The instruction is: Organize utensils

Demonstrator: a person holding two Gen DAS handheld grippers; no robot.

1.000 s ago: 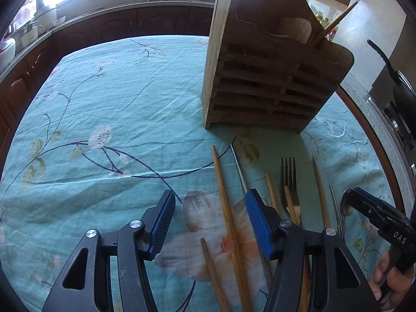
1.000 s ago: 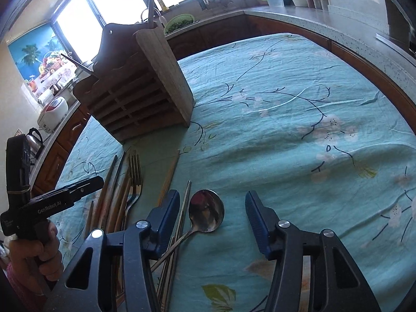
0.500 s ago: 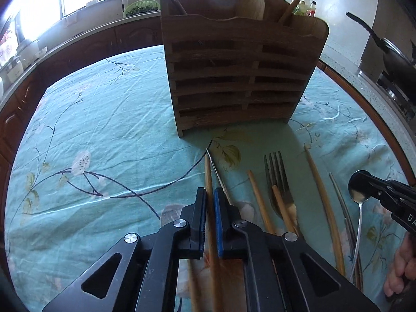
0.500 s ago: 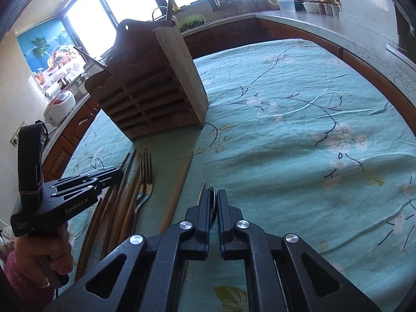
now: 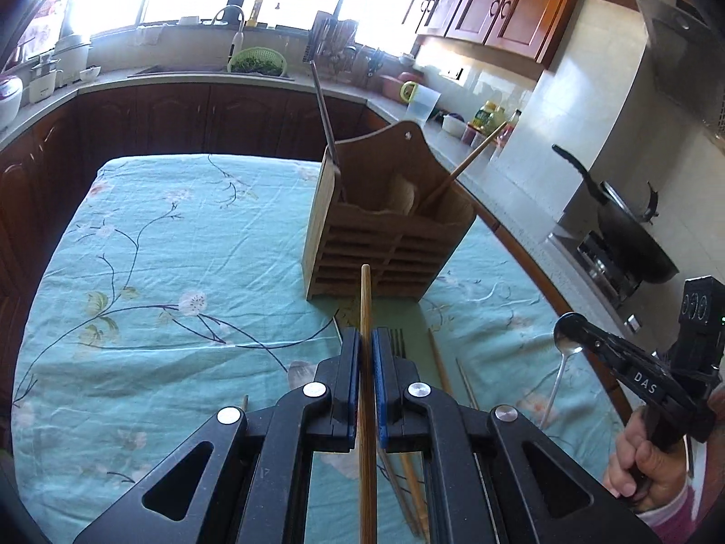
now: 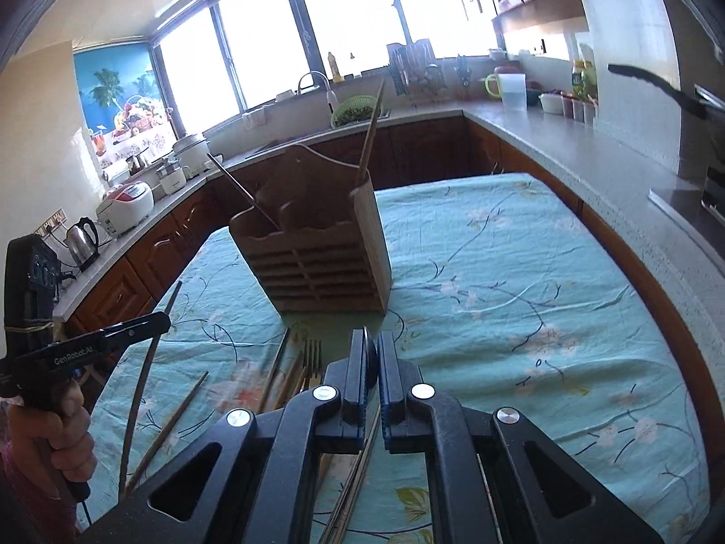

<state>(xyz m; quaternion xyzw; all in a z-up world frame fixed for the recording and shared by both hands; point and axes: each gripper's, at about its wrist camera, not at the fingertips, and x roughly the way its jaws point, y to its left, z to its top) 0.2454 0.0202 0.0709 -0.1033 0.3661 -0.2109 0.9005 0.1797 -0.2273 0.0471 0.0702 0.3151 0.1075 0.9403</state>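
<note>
Both picks look made: the left tool (image 5: 366, 349) is clamped on a chopstick (image 5: 365, 299), the right tool (image 6: 371, 358) on a spoon (image 5: 564, 340) (both clear of the table (image 5: 158, 281)). Next, steer each into the wooden holder (image 5: 385, 245).

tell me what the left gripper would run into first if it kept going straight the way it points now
Most likely the slatted front of the wooden utensil holder. The left gripper, shut on a wooden chopstick, aims right at it, so the chopstick's tip would probably touch first. Depth is hard to judge here.
</note>
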